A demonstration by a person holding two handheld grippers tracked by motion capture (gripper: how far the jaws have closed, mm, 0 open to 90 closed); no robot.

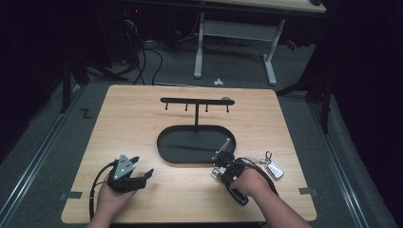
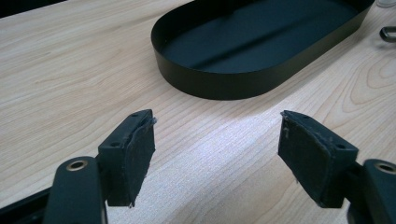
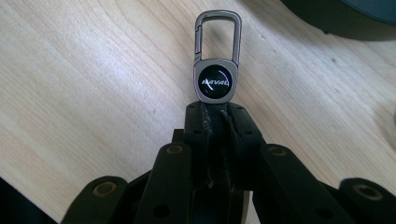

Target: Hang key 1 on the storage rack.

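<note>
Right gripper (image 3: 215, 116): pinching the key fob (image 3: 213, 83); fob's lower part hidden between the pads, carabiner clip sticking out above the table (image 3: 84, 84).
Left gripper (image 2: 217, 156): spread, nothing between.
Black oval tray (image 2: 261, 88): far end cut off.

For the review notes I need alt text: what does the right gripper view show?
The right tongs are shut on a key fob, whose grey carabiner clip and round black badge stick out past the jaw tips. Below lies the light wooden table, with the edge of a black tray in the top right corner.

Left gripper (image 2: 217, 154) agape, right gripper (image 3: 215, 116) clamped
</note>
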